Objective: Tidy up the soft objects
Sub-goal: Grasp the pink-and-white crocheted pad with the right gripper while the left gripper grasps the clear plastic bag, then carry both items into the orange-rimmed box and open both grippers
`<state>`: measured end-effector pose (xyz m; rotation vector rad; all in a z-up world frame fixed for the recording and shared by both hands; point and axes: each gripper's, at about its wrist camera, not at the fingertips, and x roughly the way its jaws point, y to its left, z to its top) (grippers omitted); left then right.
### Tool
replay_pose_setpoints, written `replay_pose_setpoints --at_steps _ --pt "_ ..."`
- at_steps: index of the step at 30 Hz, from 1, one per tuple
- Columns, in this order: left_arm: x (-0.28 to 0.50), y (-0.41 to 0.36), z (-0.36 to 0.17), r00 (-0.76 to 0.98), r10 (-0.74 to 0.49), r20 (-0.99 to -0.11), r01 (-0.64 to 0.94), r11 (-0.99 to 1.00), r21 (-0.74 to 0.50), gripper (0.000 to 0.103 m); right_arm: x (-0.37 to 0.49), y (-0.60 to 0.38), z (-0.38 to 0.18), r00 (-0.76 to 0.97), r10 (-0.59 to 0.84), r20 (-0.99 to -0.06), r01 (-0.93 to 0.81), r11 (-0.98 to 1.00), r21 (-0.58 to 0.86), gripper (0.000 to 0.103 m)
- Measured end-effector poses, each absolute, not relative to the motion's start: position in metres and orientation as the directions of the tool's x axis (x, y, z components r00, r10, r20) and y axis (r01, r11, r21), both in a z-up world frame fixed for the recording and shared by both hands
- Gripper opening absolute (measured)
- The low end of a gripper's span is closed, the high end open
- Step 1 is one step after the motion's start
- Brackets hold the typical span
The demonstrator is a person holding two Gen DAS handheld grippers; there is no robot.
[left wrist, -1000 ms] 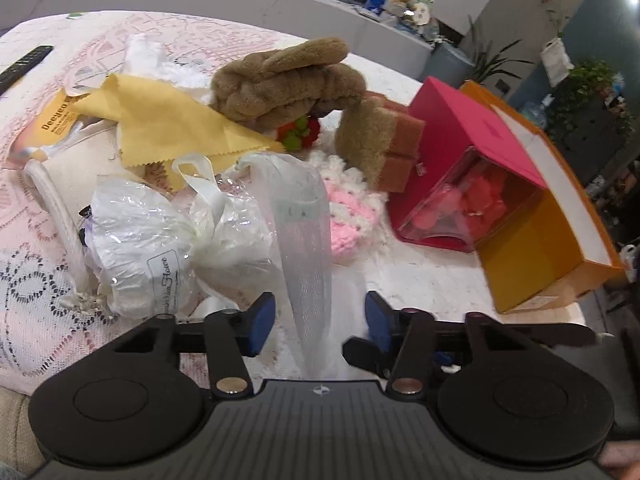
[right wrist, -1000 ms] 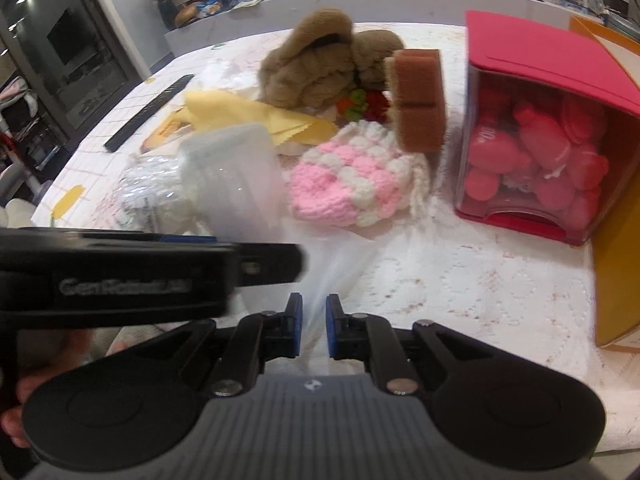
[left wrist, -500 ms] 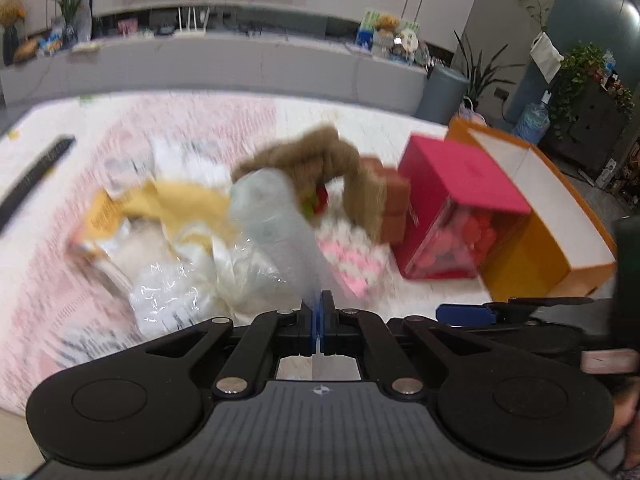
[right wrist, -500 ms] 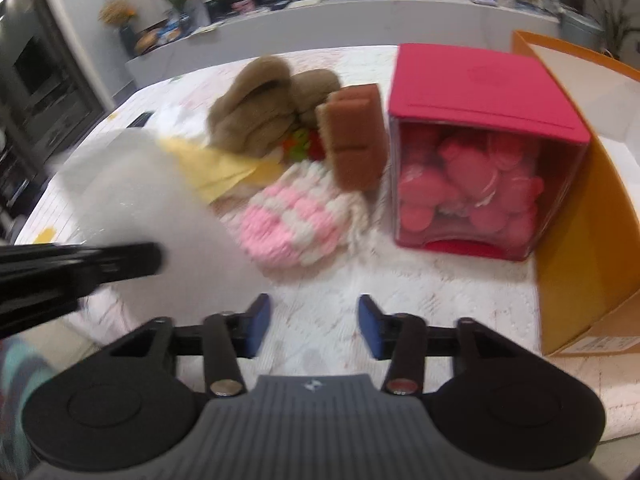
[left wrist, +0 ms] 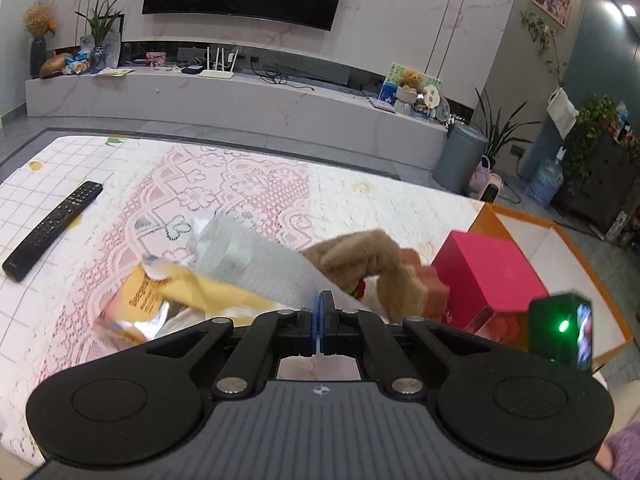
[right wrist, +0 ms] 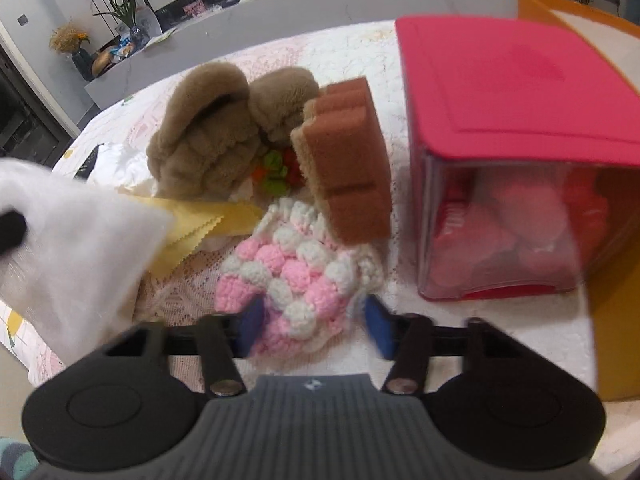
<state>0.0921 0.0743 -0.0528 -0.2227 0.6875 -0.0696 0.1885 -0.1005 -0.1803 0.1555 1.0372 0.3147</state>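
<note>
Left claw [left wrist: 321,312] pinches plastic bag [left wrist: 256,264]; right claw [right wrist: 312,326] wide, straddling crochet piece [right wrist: 296,280].

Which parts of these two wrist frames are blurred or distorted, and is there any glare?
Left wrist view: fisheye bends the TV wall; the clear plastic bag in the left claw is smeared, and ceiling lights flare top right. Right wrist view: soft throughout, the red box edges streak, and the bag is washed-out white.

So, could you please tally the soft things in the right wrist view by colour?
Brown: 2, the plush slippers and the sponge.
Yellow: 1, the cloth.
Pink and white: 1, the crochet piece.
White: 1, the sheet held by the left gripper.
Total: 5.
</note>
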Motion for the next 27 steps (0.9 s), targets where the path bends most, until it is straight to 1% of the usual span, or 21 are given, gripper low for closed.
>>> replay_pose_setpoints --at_steps 1,4,7,13,21,27 --pt "0.094 0.075 -0.051 0.773 -0.141 -0.618 -0.006 0.973 -0.229 0.001 0.188 -0.099 -0.182 0.468 0.328 -0.821 -0.187 0.944 0.271 0.038" --pt "0.095 0.073 -0.044 0.778 -0.132 -0.615 0.000 0.978 -0.211 0.001 0.183 -0.097 -0.179 0.478 0.321 -0.817 -0.208 0.946 0.250 0.025" --pt "0.093 0.070 -0.037 0.777 -0.121 -0.618 0.002 0.982 -0.191 0.001 0.177 -0.096 -0.169 0.489 0.318 -0.813 -0.235 0.945 0.228 0.020" --pt "0.077 0.060 -0.025 0.770 -0.083 -0.633 0.008 0.993 -0.121 0.001 0.163 -0.098 -0.144 0.474 0.342 -0.812 -0.300 0.929 0.216 0.019" --pt "0.048 0.041 -0.010 0.772 -0.093 -0.629 0.046 0.995 -0.091 0.001 0.129 -0.106 -0.101 0.527 0.349 -0.775 -0.369 0.915 0.162 0.019" --pt "0.032 0.019 0.001 0.771 -0.128 -0.623 0.101 0.992 -0.079 0.001 0.095 -0.132 -0.078 0.567 0.352 -0.745 -0.388 0.912 0.135 0.019"
